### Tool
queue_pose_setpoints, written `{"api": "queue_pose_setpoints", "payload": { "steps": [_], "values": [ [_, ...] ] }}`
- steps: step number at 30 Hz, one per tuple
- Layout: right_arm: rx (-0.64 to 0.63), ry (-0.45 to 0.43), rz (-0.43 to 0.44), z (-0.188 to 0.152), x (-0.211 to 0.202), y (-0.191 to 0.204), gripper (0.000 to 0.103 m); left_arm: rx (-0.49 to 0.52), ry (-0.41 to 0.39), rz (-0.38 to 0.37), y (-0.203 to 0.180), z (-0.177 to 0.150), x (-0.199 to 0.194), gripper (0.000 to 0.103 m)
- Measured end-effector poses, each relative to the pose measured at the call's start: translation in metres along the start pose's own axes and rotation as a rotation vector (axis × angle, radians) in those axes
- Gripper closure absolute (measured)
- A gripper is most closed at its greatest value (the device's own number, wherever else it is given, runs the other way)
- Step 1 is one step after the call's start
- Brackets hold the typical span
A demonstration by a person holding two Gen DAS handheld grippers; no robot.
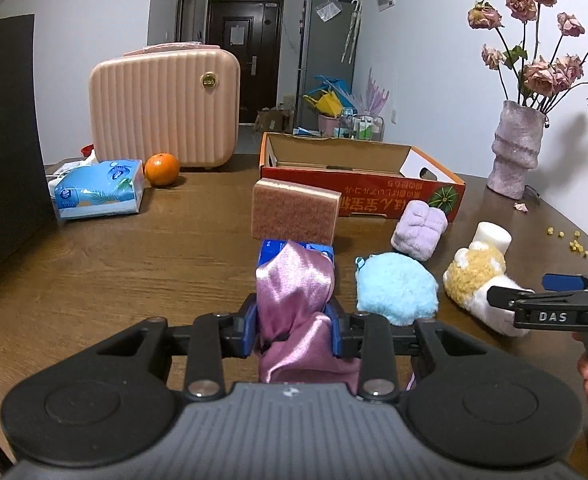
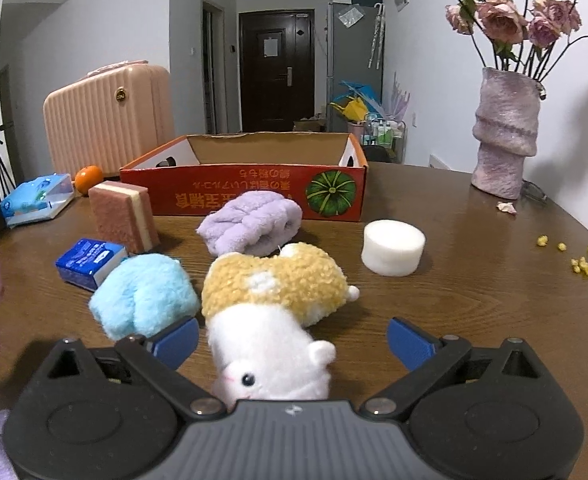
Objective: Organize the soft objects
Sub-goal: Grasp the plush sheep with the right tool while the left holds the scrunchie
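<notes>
My left gripper [image 1: 294,320] is shut on a shiny pink satin pouch [image 1: 294,296], held just above the wooden table [image 1: 134,264]. Beyond it stand a pink sponge [image 1: 296,212] and a small blue tissue packet [image 2: 88,262]. A blue plush [image 1: 396,288], a lilac towel roll [image 1: 418,230] and a white foam cylinder [image 2: 392,246] lie before the open red cardboard box [image 2: 254,194]. My right gripper [image 2: 294,340] is open, its blue pads on either side of a yellow-and-white hamster plush [image 2: 278,288], not pressing on it. The right gripper [image 1: 530,288] also shows at the left wrist view's right edge.
A pink suitcase [image 1: 166,108], an orange [image 1: 162,169] and a blue tissue pack [image 1: 98,190] sit at the back left. A dark panel [image 1: 6,140] stands at the far left. A vase of dried roses [image 2: 506,136] and yellow crumbs [image 2: 578,264] are on the right.
</notes>
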State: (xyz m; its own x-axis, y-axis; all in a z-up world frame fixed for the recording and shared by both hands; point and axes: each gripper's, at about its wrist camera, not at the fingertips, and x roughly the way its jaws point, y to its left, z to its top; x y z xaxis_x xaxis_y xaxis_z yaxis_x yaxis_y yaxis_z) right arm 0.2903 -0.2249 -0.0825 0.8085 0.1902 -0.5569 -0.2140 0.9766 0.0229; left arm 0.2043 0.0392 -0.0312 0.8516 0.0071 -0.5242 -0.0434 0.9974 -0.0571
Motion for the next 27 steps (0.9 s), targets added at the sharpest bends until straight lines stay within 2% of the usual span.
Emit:
{"api": "queue_pose_setpoints", "payload": {
  "steps": [7, 18, 27],
  "values": [
    [-0.017, -0.002, 0.034, 0.002, 0.012, 0.003, 0.007, 0.001, -0.001, 0.011, -0.003, 0.001, 0.002, 0.069],
    [-0.013, 0.034, 0.075, -0.001, 0.022, 0.004, 0.038, 0.003, 0.0, 0.018, -0.006, 0.003, 0.007, 0.069],
    [-0.017, 0.029, 0.079, -0.002, 0.02, 0.004, 0.05, 0.004, 0.003, 0.019, -0.008, 0.004, 0.01, 0.069]
  ]
}}
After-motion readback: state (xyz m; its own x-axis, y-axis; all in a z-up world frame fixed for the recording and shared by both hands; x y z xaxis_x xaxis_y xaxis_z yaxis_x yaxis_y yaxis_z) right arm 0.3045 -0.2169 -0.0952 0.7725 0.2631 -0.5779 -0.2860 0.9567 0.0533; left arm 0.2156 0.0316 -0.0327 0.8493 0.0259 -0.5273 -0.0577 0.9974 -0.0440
